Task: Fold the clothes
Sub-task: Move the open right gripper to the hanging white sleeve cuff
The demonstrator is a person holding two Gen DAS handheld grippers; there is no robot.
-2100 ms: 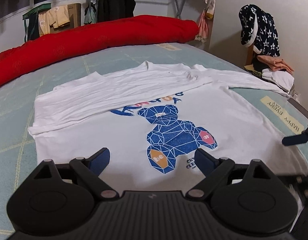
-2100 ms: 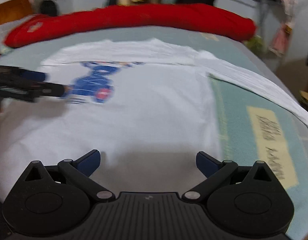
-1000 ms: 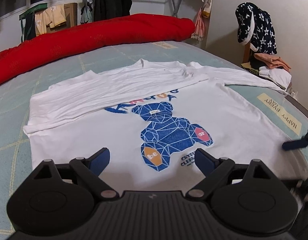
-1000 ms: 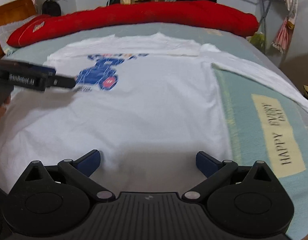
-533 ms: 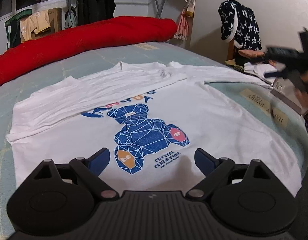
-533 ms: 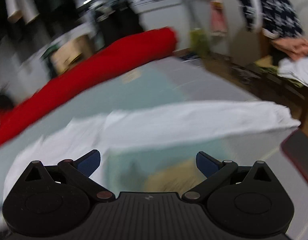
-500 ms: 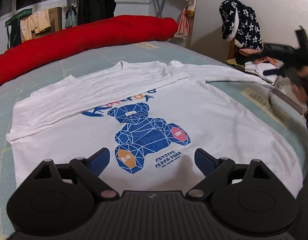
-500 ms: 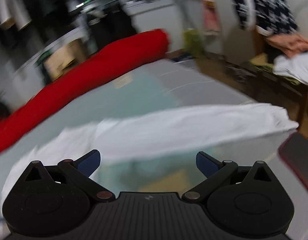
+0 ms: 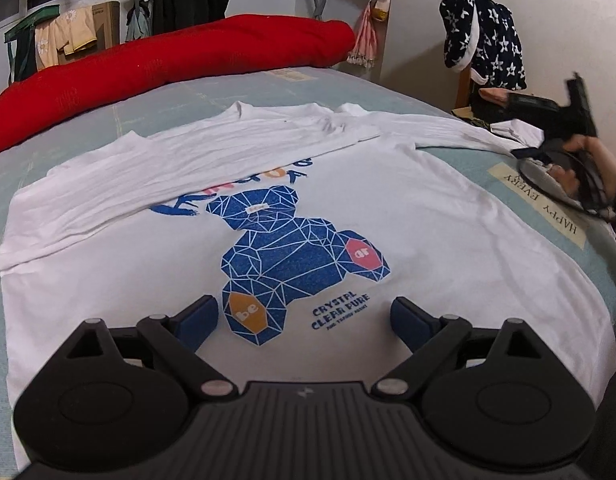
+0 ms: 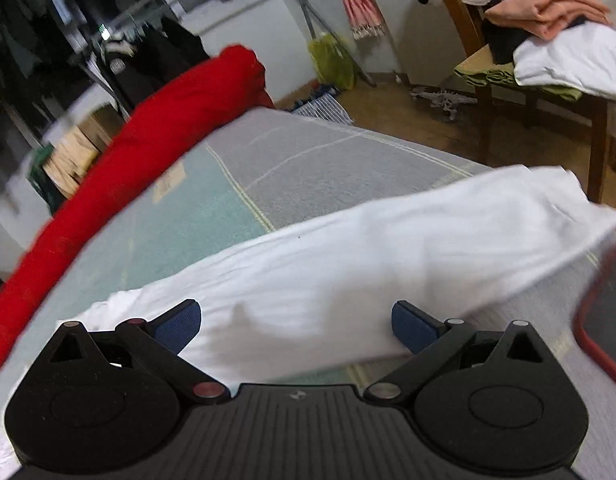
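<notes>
1. A white shirt (image 9: 448,240), print up, is spread flat on the bed (image 9: 76,136).
2. The left gripper (image 9: 304,316) is held wide open above the near hem.
3. The right gripper (image 10: 296,320) is held wide open over the far-right sleeve (image 10: 388,248).

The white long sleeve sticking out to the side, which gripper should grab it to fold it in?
Probably the right gripper: it is open, with the white long sleeve just ahead. The left gripper, also open, sits over the white bear-print shirt near its hem.

White bear-print shirt (image 9: 428,216) flat; one sleeve (image 10: 388,256) outstretched
</notes>
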